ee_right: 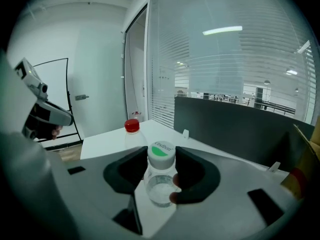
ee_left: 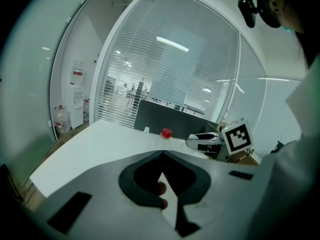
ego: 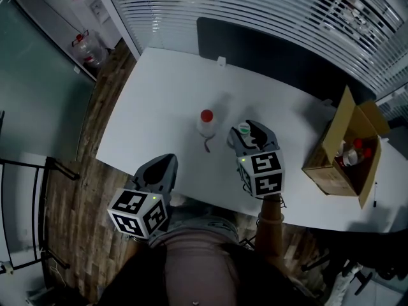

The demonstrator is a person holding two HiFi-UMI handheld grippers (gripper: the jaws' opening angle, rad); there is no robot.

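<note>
Your right gripper (ee_right: 161,171) (ego: 248,131): held out over the middle of the white rectangular table top (ego: 159,94), marker cube towards you. The jaws pinch a small clear plastic bottle with a white cap and green top (ee_right: 161,179) (ego: 243,130) just under the cap. The bottle is upright; whether its base rests on the table cannot be told.

Your left gripper (ee_left: 162,154) (ego: 167,161): held low at the near table edge, close to your body and well apart from the right one. The jaws are pressed together with nothing between them.

Just left of the held bottle: a clear bottle with a red cap (ego: 206,123) (ee_right: 132,126) (ee_left: 166,133), standing on the table.

Right end of the table: an open brown cardboard box (ego: 331,161) with red-capped bottles inside.

Far table edge: a dark upright partition panel (ego: 268,50), with white slatted blinds (ego: 255,5) beyond.

Floor: brown wood planks (ego: 95,120).

Writing: the green cap patch carries print that looks like "Cestbon". Each cube shows black-and-white square markers.
</note>
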